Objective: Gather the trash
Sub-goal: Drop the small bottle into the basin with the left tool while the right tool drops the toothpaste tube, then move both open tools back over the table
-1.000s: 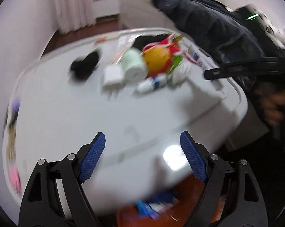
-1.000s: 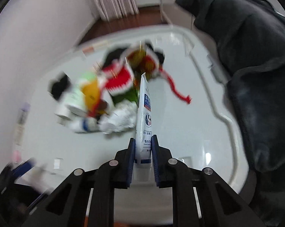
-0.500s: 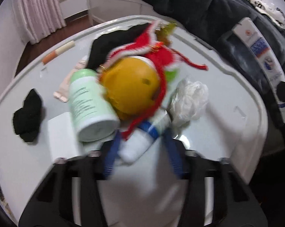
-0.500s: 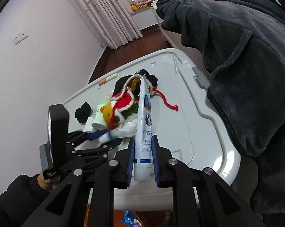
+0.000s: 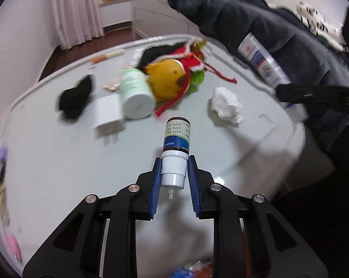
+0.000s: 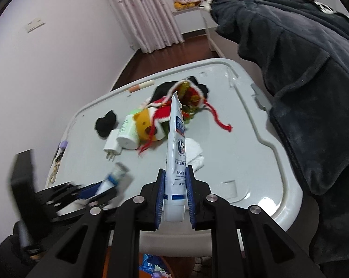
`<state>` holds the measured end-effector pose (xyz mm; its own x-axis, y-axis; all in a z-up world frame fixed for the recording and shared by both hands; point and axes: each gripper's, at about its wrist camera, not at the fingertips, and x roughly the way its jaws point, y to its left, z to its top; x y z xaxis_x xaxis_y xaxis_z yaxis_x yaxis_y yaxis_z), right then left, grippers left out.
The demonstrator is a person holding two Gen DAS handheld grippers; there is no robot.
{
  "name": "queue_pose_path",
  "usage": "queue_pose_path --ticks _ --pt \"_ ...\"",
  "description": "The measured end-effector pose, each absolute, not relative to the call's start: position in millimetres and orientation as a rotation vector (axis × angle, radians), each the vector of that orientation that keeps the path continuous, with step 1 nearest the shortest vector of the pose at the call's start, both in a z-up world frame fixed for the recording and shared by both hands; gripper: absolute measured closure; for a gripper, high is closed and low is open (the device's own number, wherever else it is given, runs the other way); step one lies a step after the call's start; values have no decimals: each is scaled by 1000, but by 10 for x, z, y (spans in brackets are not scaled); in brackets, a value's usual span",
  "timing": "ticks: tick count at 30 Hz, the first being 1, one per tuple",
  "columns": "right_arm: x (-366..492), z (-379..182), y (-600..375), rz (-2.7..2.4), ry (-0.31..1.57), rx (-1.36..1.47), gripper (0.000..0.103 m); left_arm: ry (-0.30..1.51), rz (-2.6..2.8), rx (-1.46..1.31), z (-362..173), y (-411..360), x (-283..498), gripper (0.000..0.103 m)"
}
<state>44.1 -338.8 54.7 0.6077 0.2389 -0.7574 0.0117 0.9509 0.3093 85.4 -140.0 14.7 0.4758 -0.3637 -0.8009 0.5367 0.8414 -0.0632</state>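
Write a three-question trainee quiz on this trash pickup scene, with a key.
1. True or false: the left gripper is shut on the small bottle by its white cap end.
2. What does the right gripper hold? A) the toothpaste tube B) the crumpled tissue C) the black sock
3. Fill in: the plush toy lies against the pale green ____.

Key: 1 true; 2 A; 3 bottle.

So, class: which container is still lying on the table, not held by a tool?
The green-labelled white bottle, on its side against the yellow plush toy.
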Motion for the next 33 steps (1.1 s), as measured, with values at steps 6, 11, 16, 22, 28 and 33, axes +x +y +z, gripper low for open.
queue_pose_path --ticks 6,11,16,22,28,33 --pt "-145 640 -3005 275 900 291 85 897 -550 185 599 -834 -7 81" --pt "-690 433 -2615 354 1001 250 85 949 -539 154 491 -593 -562 80" --pt "-1012 120 -2356 381 1126 210 85 1118 -521 110 18 -493 -801 80" --pt "-1115 -46 -2176 383 1201 161 84 1168 -544 130 -92 -540 -822 80" --pt "-1017 -102 -2280 341 1214 199 61 1222 -460 91 -199 -425 -722 25" --pt "-844 160 -2471 308 1134 197 61 1197 -436 73 -98 -380 -615 25"
